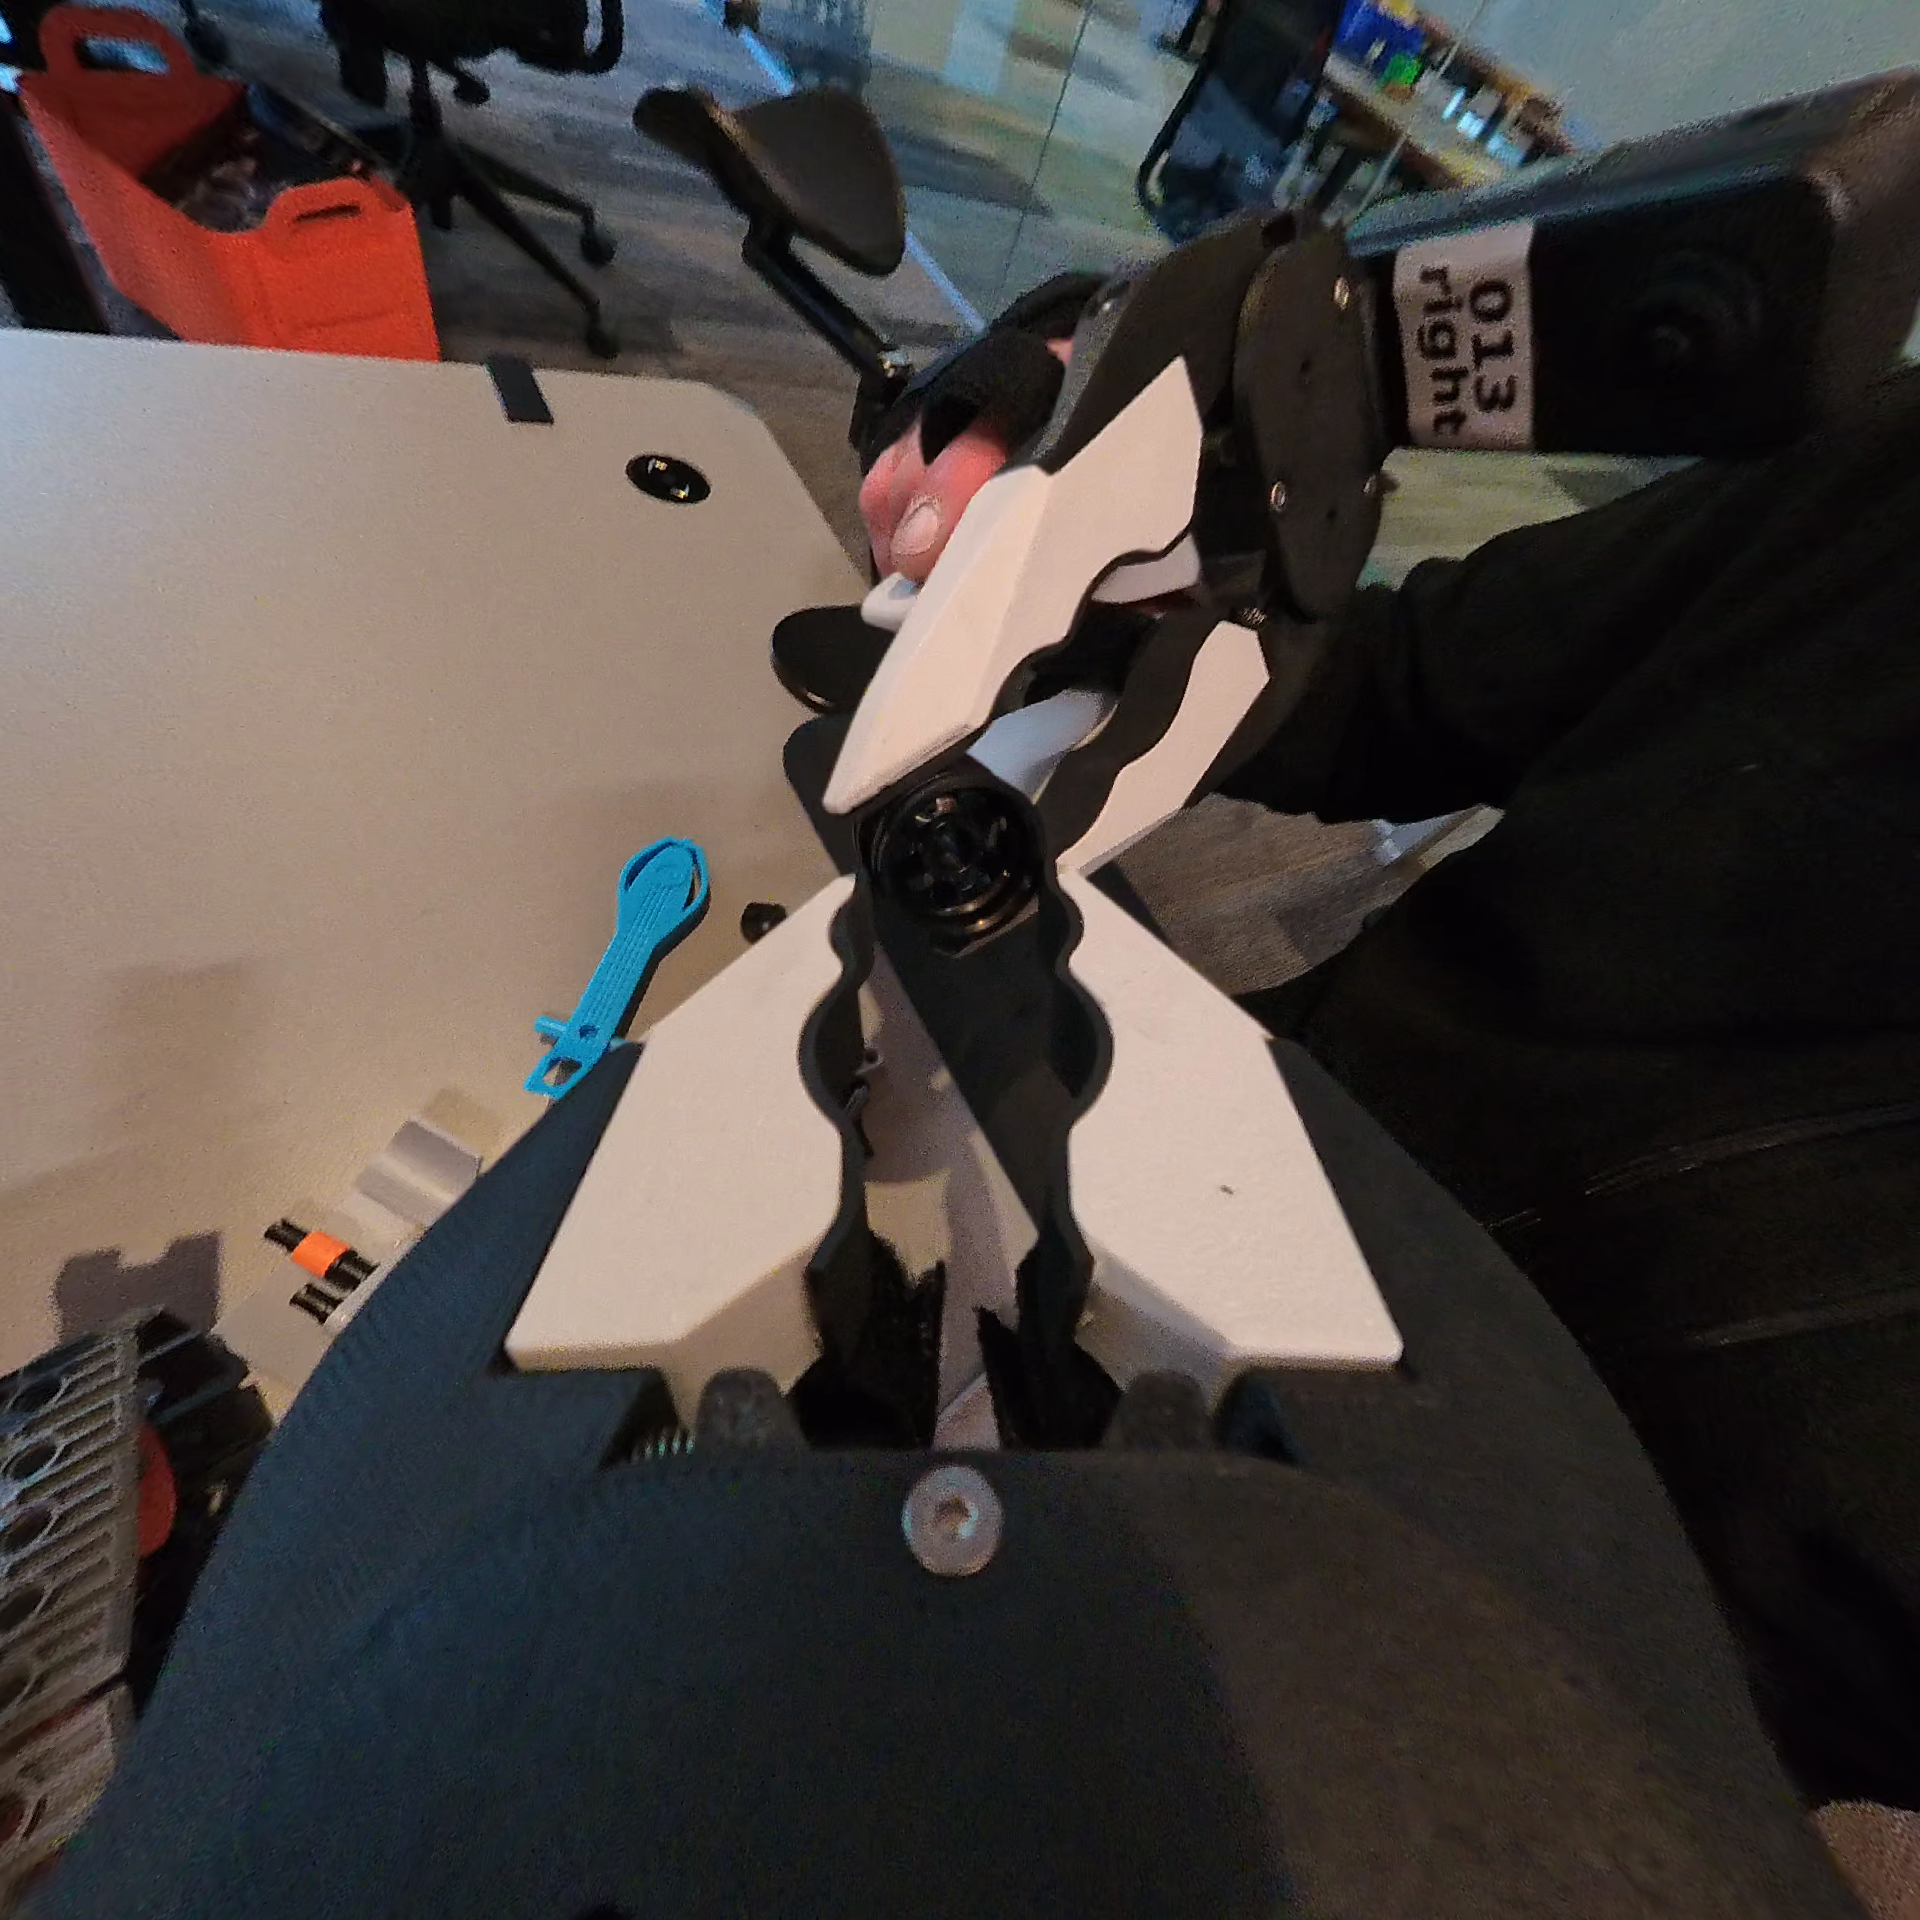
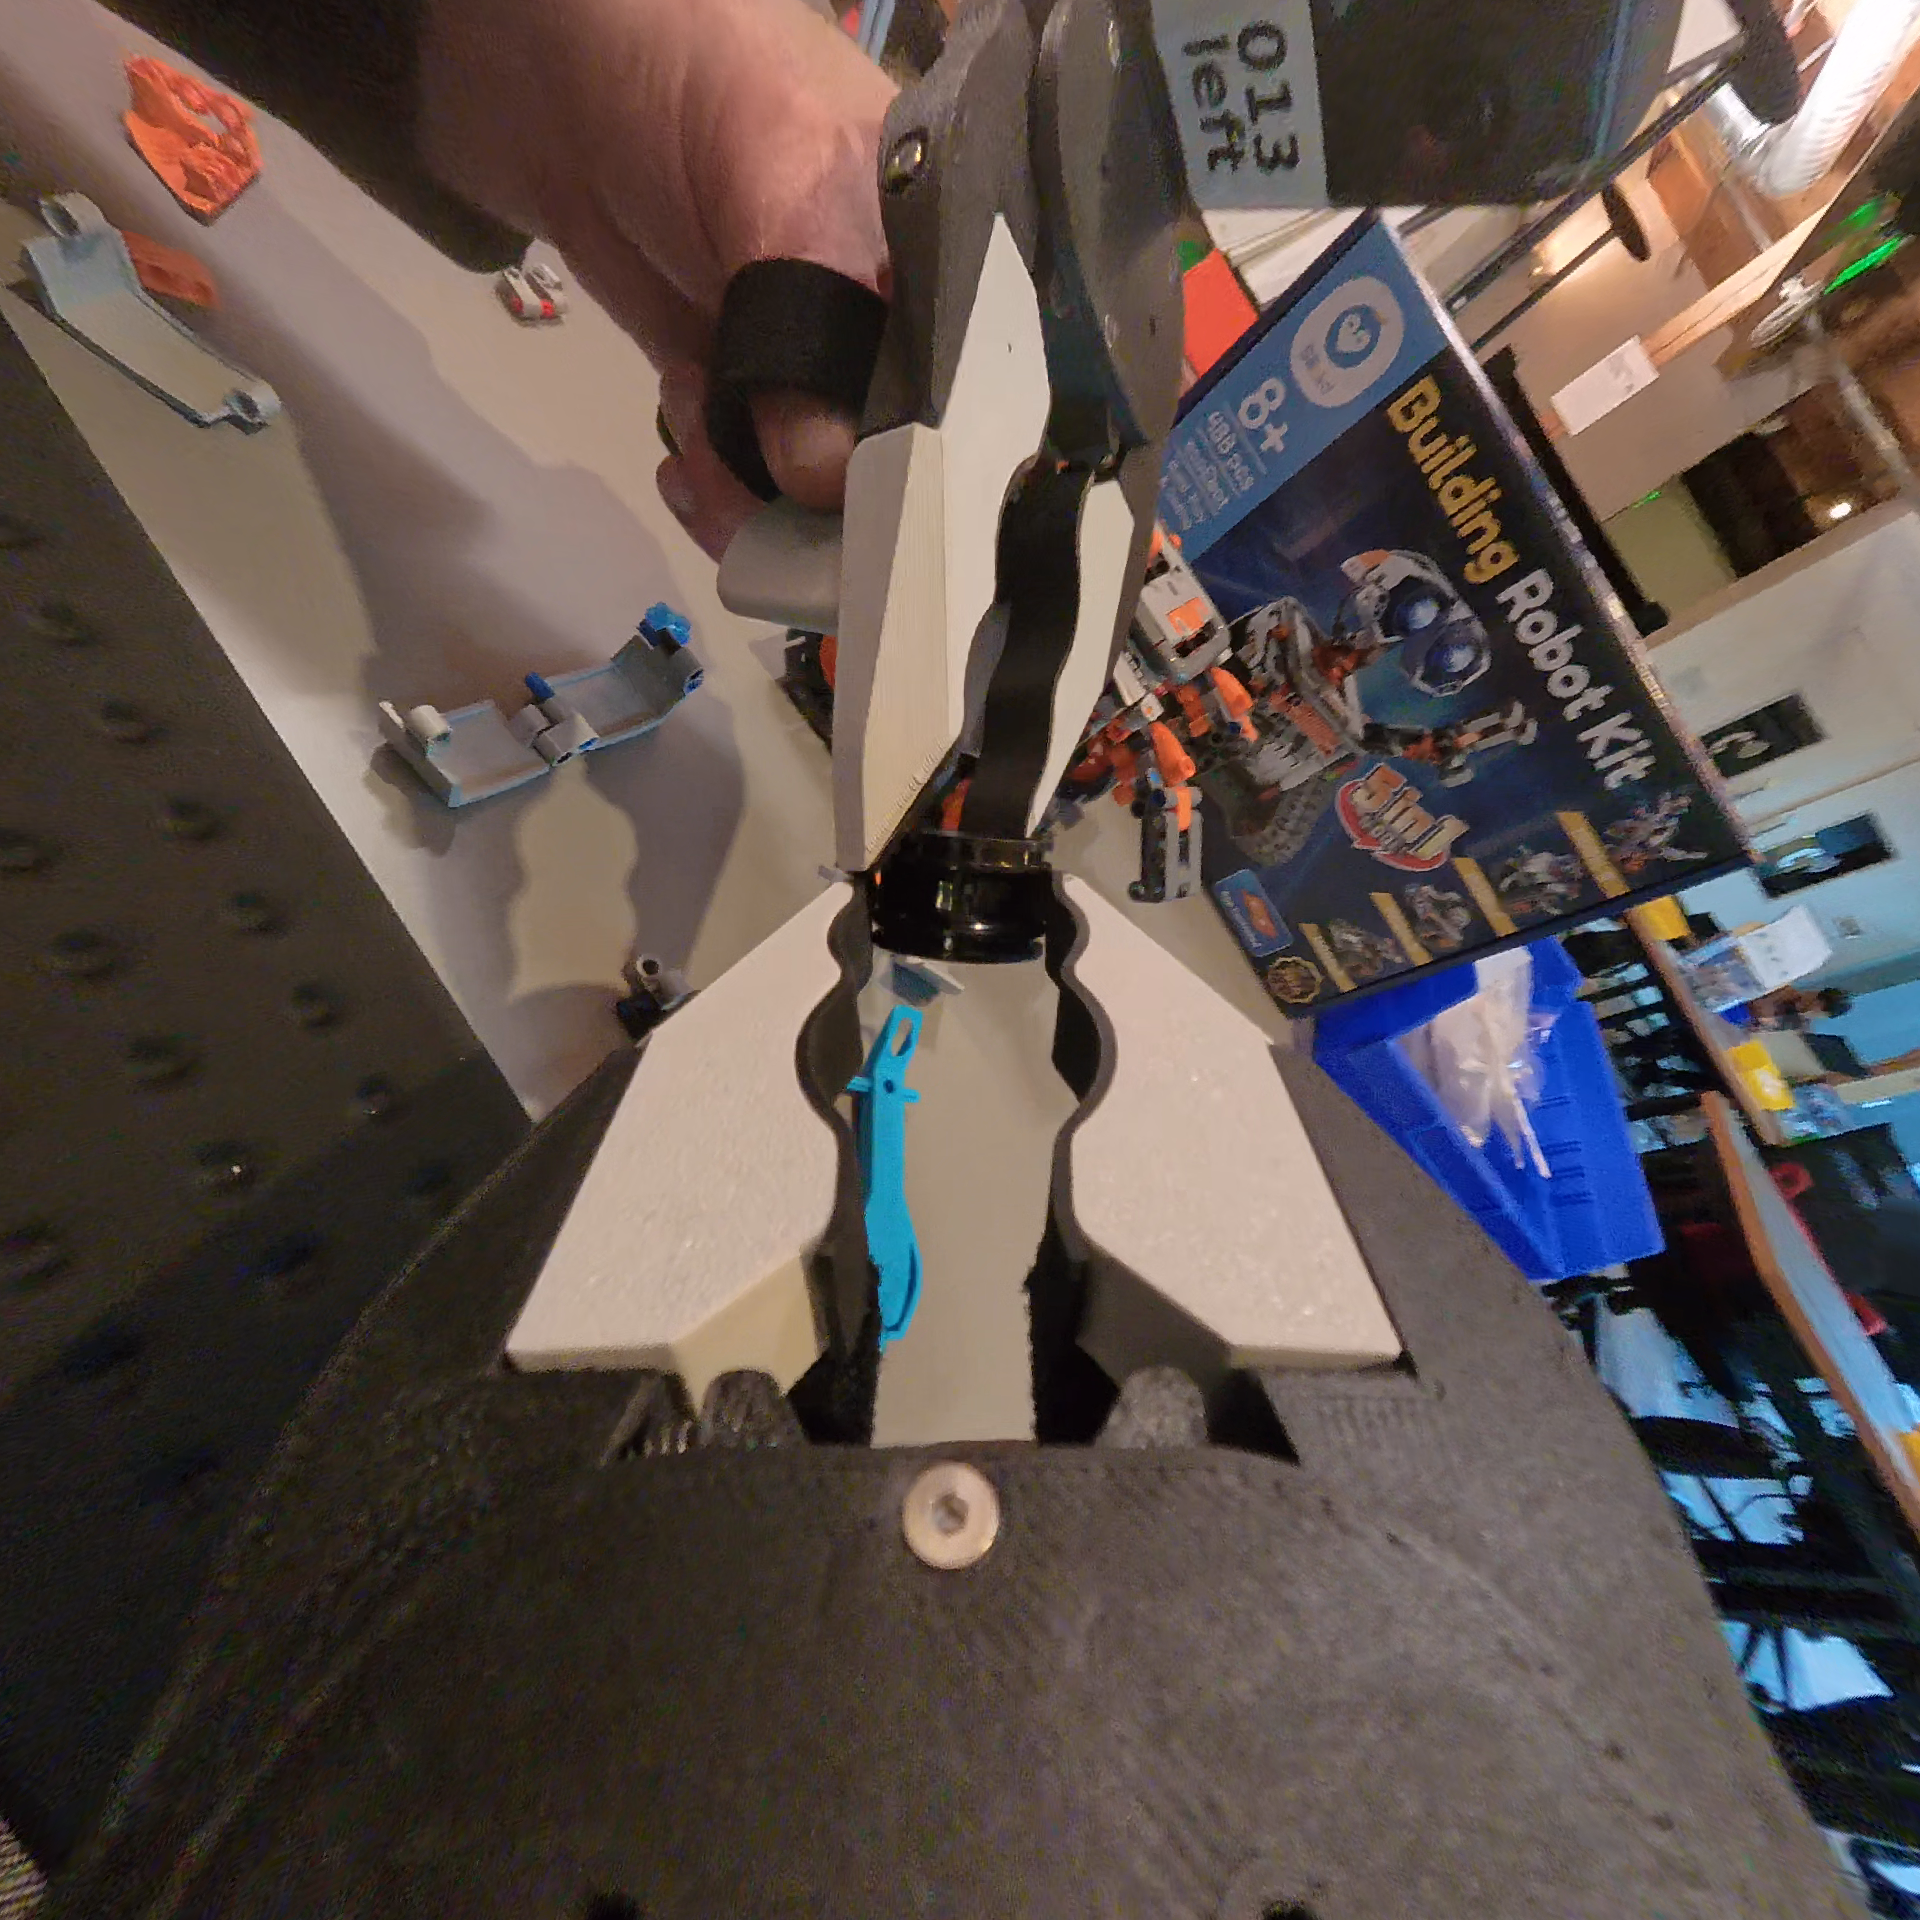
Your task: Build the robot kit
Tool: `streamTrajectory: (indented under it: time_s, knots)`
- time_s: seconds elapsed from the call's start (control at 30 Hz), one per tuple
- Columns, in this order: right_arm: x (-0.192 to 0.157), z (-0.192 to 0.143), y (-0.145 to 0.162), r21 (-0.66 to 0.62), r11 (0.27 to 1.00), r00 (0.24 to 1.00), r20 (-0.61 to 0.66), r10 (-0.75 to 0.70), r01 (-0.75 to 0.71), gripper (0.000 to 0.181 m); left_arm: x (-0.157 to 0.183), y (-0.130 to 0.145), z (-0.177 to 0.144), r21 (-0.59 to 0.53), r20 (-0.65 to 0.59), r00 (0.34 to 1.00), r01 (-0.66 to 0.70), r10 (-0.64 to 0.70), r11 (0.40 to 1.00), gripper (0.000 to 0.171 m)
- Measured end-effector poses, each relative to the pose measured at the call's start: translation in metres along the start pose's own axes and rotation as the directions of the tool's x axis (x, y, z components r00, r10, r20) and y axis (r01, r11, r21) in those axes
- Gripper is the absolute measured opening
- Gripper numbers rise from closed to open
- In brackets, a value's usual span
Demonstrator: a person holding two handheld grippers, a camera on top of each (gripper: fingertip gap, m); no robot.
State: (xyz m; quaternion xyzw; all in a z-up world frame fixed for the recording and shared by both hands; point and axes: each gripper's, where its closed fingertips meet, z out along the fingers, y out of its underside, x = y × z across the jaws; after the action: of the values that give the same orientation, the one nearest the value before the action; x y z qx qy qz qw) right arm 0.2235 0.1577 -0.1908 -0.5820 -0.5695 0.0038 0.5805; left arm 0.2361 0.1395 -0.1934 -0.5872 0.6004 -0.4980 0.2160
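Note:
A small black round wheel-like part (image 1: 954, 868) is held between both grippers above the white table (image 1: 312, 675). My left gripper (image 1: 956, 902) is shut on it from below in the left wrist view. My right gripper (image 1: 961, 821) comes in from the upper right and its tips close on the same part. In the right wrist view the black part (image 2: 956, 904) sits between my right gripper's tips (image 2: 956, 920), and my left gripper (image 2: 951, 844) grips it from above. A hand with a black finger strap (image 2: 790, 364) holds the left gripper.
A blue plastic tool (image 1: 623, 977) lies on the table below the grippers, also in the right wrist view (image 2: 888, 1174). Grey and blue parts (image 2: 540, 717), an orange part (image 2: 192, 135), a kit box (image 2: 1455, 644), a blue bin (image 2: 1507, 1122). An orange bag (image 1: 260, 239) stands on the floor. My left and right fingertips are right by each other.

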Motion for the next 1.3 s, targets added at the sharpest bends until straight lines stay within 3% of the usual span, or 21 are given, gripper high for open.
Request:
streamTrajectory:
  time_s: [0.2,0.47,0.73,1.03,1.3]
  knots:
    - [-0.015,0.007,0.013,-0.043,0.998,0.995,0.082,0.056,-0.053,0.03,-0.008,0.021,0.004,-0.172,0.095,0.995,-0.021,0.038,0.985,0.028]
    - [-0.028,0.016,0.027,-0.115,0.986,0.977,0.159,0.139,-0.121,0.029,-0.015,0.039,0.008,-0.29,0.159,0.984,-0.035,0.084,0.956,0.028]
    - [-0.035,0.016,0.03,-0.093,0.968,0.941,0.23,0.25,-0.234,0.029,-0.013,0.046,0.008,-0.327,0.143,0.985,-0.041,0.092,0.944,0.027]
    - [-0.038,0.018,0.034,-0.098,0.959,0.923,0.258,0.284,-0.267,0.029,-0.009,0.052,0.008,-0.356,0.112,0.987,-0.067,0.114,0.932,0.032]
    - [-0.045,0.02,0.044,-0.144,0.946,0.903,0.288,0.32,-0.289,0.029,-0.02,0.079,0.006,-0.465,0.122,0.982,-0.073,0.146,0.882,0.028]
